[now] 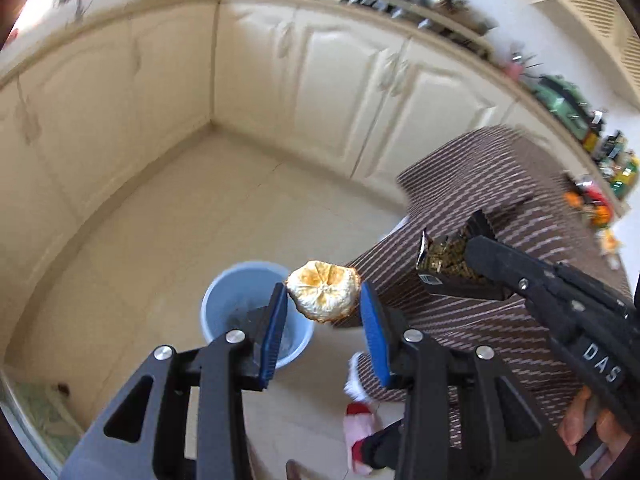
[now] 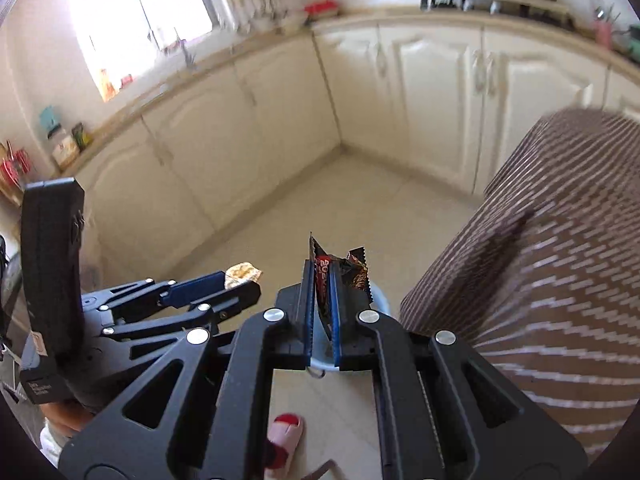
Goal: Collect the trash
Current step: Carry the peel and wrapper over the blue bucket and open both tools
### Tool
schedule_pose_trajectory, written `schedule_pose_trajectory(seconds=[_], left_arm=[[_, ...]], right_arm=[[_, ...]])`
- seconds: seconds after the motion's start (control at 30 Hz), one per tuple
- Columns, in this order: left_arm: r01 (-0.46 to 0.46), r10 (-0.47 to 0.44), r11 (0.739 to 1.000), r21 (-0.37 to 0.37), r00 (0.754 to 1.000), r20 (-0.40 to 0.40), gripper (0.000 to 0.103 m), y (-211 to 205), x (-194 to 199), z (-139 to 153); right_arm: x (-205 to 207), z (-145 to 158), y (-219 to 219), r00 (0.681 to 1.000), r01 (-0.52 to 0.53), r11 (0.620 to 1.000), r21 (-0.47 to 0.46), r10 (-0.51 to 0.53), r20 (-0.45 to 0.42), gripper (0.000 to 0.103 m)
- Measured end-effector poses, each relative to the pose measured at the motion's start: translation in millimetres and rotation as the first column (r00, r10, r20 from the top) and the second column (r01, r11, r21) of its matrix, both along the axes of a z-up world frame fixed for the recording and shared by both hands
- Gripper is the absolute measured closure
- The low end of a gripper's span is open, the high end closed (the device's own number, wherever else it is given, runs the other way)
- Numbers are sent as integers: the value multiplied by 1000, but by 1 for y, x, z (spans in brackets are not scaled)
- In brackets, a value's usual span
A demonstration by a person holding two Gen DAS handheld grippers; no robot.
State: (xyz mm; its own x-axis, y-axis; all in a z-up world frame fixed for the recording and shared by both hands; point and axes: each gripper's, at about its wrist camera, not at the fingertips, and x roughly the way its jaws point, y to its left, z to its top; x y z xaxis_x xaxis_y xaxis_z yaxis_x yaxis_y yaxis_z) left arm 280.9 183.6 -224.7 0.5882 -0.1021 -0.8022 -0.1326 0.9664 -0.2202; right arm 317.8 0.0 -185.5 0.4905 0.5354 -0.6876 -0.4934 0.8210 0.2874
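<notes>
My left gripper (image 1: 324,300) is shut on a round, pale orange peel (image 1: 320,290), held by its edges between the blue pads. On the floor below it, just to the left in this view, a light blue bin (image 1: 256,312) stands open. My right gripper (image 2: 323,270) is shut on a dark red-and-black snack wrapper (image 2: 340,274) that sticks up past the fingertips. In the left wrist view the right gripper (image 1: 472,250) and the wrapper (image 1: 448,264) hang over the table's edge. The right wrist view shows the left gripper (image 2: 240,280) with the peel (image 2: 242,272); the bin (image 2: 378,300) is mostly hidden.
A table under a brown striped cloth (image 1: 480,208) stands close on the right. Cream cabinets (image 1: 320,92) line the corner behind a tiled floor (image 1: 200,220). A person's foot in a pink and red slipper (image 2: 284,436) is near the bin. Worktops hold clutter.
</notes>
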Motion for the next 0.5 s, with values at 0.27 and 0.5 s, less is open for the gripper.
schedule_pose_trajectory(seconds=[0.27, 0.5], left_arm=[[-53, 50, 998, -17, 985, -168, 66, 35, 36, -84], [-73, 67, 997, -32, 983, -174, 64, 51, 74, -109]], right_arm=[[38, -95, 46, 983, -24, 998, -50, 14, -186, 96], [63, -131, 61, 970, -22, 997, -68, 5, -241, 96]])
